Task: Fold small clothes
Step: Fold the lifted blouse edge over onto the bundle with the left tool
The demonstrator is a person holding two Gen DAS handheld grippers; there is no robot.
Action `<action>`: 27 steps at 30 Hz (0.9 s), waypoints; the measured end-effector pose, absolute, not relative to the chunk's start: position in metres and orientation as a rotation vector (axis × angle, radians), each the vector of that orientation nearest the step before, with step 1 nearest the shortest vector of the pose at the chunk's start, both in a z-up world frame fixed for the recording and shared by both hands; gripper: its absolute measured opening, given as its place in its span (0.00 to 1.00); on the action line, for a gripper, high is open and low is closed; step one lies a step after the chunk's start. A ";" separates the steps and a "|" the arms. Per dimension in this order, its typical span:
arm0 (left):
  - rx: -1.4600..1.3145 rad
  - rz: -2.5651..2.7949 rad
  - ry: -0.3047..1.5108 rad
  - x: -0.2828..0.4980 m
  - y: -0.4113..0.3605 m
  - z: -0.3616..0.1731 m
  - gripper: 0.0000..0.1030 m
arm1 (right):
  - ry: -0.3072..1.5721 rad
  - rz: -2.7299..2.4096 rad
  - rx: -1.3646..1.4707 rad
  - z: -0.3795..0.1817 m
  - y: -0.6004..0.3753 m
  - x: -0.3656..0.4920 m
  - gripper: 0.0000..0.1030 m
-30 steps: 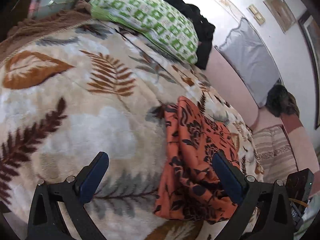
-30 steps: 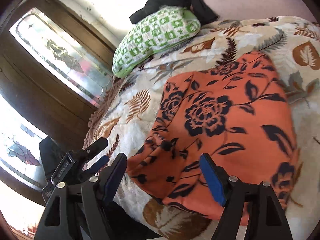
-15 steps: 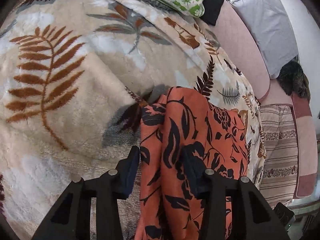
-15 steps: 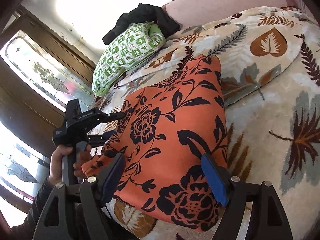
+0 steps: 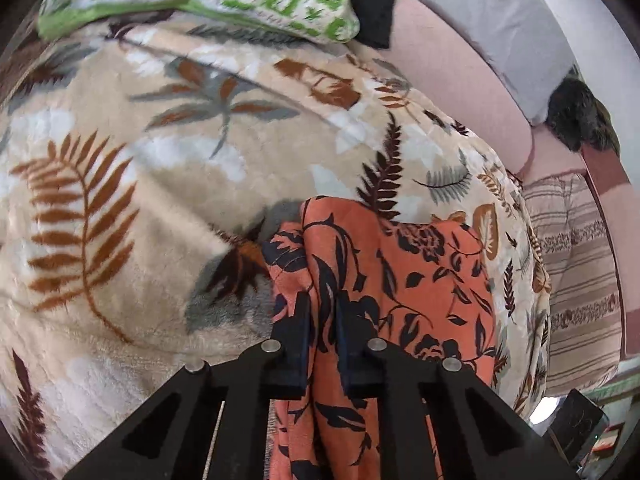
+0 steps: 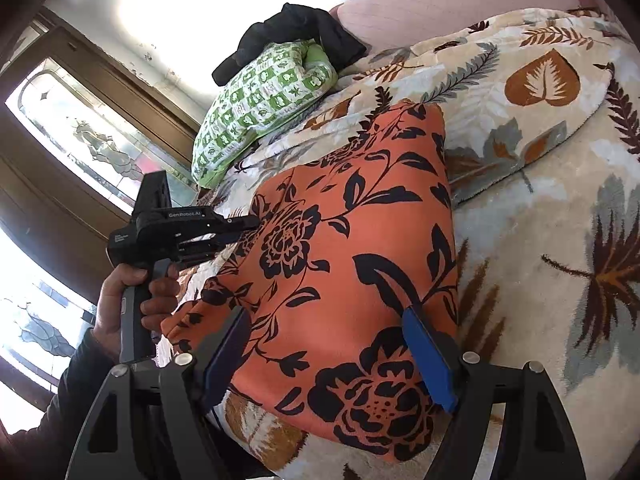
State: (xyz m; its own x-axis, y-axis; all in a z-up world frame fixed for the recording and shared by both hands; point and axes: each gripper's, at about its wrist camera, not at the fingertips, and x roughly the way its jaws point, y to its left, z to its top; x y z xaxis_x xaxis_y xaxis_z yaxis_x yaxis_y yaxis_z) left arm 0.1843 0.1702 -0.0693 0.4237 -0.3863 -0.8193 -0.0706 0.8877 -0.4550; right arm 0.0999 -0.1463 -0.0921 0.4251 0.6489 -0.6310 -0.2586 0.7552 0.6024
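Observation:
An orange cloth with black flowers (image 6: 352,264) lies folded on the leaf-patterned blanket (image 6: 552,208); it also shows in the left wrist view (image 5: 420,280). My left gripper (image 5: 323,312) is shut on a raised ridge at the cloth's left edge, and from the right wrist view the left gripper (image 6: 240,226) meets that same edge. My right gripper (image 6: 328,340) is open, its blue pads straddling the cloth's near end, just above it.
A green-and-white pillow (image 6: 260,104) and a black garment (image 6: 288,36) lie at the far end of the bed. A pink headboard (image 5: 452,80) with a grey pillow (image 5: 500,28) runs along the side. A striped cushion (image 5: 576,272) lies beyond the blanket edge.
My left gripper moved in to the cloth's left edge and closed on a fold of it. My right gripper stayed open and shifted over the cloth's near end.

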 end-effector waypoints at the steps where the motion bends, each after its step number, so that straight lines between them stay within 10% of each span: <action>1: -0.427 -0.232 1.105 0.186 0.163 -0.061 0.10 | 0.978 0.589 0.452 -0.093 -0.146 0.099 0.78; 7: -0.299 -0.432 0.879 0.182 0.131 -0.001 0.10 | 0.962 0.563 0.440 -0.093 -0.143 0.090 0.78; 12: -0.347 -0.243 1.095 0.196 0.164 -0.091 0.11 | 0.967 0.546 0.424 -0.091 -0.141 0.084 0.79; 17: -0.467 -0.171 1.080 0.185 0.191 -0.107 0.54 | 0.971 0.553 0.410 -0.088 -0.136 0.083 0.80; 27: -0.442 -0.210 1.054 0.076 0.176 -0.056 0.64 | 0.949 0.559 0.461 -0.079 -0.146 0.067 0.81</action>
